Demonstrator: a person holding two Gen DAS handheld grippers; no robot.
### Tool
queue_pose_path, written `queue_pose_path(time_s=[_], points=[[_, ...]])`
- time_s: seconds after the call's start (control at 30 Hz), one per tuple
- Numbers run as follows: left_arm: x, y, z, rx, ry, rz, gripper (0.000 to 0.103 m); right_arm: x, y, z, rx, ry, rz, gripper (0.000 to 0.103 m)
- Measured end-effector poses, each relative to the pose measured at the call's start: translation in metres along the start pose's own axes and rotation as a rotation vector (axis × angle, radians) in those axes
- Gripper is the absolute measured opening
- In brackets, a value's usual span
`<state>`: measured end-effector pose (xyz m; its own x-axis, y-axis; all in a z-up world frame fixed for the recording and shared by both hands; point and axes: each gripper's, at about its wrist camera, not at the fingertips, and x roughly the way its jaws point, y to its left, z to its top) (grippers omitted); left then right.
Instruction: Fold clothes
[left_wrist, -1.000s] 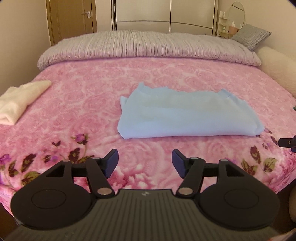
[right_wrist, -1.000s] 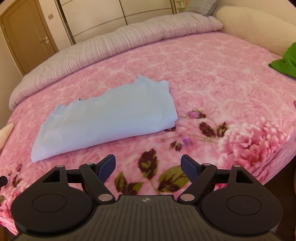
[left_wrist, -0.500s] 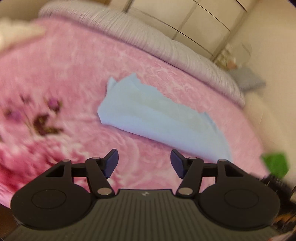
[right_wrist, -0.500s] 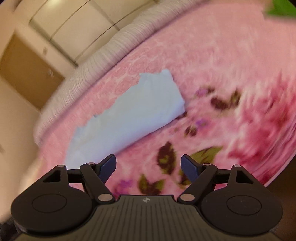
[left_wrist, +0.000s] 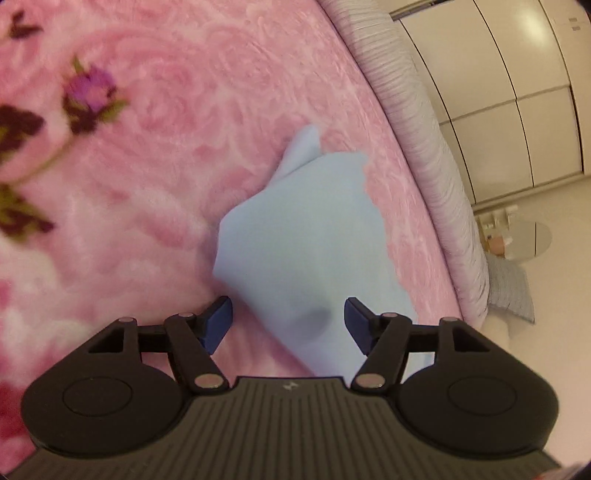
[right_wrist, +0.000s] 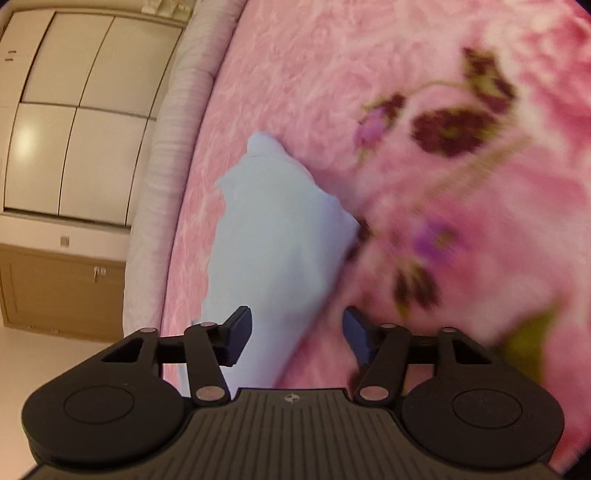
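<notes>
Folded garment (left_wrist: 310, 243): smooth, matt light-blue cloth. Bed blanket (left_wrist: 177, 155): plush, fuzzy pink fabric. Wardrobe doors (right_wrist: 74, 110): glossy cream panels. Gripper body: matt black plastic.

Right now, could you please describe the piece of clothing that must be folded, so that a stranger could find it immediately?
Start from the pink flowered blanket that covers the bed. On it lies the pale blue garment, already partly folded, with the striped grey cover beyond it along the blanket's far edge. It is the only plain, patternless blue cloth on the pink surface.
</notes>
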<state>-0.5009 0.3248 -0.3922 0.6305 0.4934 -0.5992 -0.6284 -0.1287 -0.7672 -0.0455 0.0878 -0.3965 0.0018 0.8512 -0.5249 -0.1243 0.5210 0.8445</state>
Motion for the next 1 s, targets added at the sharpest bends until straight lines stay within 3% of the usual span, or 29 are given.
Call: queue_pose_path(time_s=[0.07,0.1,0.13,0.17,0.27,0.4,0.67,0.73,0.77,0.8,0.83,0.87,1.0], points=[[0.007,-0.001,0.003,-0.005,-0.019,0.000,0.057,0.013,0.001,0.005,0.010,-0.023,-0.006,0.041],[0.010,-0.001,0.005,-0.008,-0.029,0.005,0.043,0.017,0.002,0.007,0.010,-0.031,-0.010,0.039],[0.012,0.001,0.005,-0.005,-0.035,0.010,0.036,0.021,0.002,0.009,0.008,-0.036,-0.014,0.029],[0.014,0.002,0.006,-0.002,-0.040,0.015,0.021,0.024,0.003,0.011,0.005,-0.042,-0.018,0.024],[0.008,0.005,0.004,0.018,-0.053,-0.009,0.010,0.022,0.004,0.014,-0.017,-0.050,-0.011,0.012],[-0.018,-0.005,-0.010,0.102,-0.081,-0.035,0.008,-0.003,0.021,0.004,-0.158,-0.083,-0.006,0.009],[-0.087,0.003,-0.071,0.210,-0.061,-0.056,0.009,-0.082,0.003,-0.002,-0.237,-0.051,-0.039,0.010],[-0.084,0.011,-0.081,0.237,-0.021,-0.001,0.014,-0.084,-0.007,-0.002,-0.262,-0.021,-0.074,0.015],[-0.083,0.015,-0.082,0.241,-0.008,0.045,0.018,-0.086,-0.014,-0.001,-0.252,-0.011,-0.098,0.025],[-0.087,0.019,-0.082,0.233,-0.008,0.063,0.021,-0.087,-0.022,0.000,-0.242,-0.001,-0.122,0.028],[-0.096,0.020,-0.081,0.244,-0.023,0.066,0.022,-0.094,-0.026,0.000,-0.233,-0.009,-0.125,0.029],[-0.105,0.020,-0.081,0.256,-0.039,0.071,0.025,-0.105,-0.027,0.000,-0.240,-0.037,-0.123,0.038],[-0.148,0.001,-0.085,0.470,-0.173,0.242,0.023,-0.143,-0.006,-0.011,-0.471,-0.169,-0.227,0.041]])
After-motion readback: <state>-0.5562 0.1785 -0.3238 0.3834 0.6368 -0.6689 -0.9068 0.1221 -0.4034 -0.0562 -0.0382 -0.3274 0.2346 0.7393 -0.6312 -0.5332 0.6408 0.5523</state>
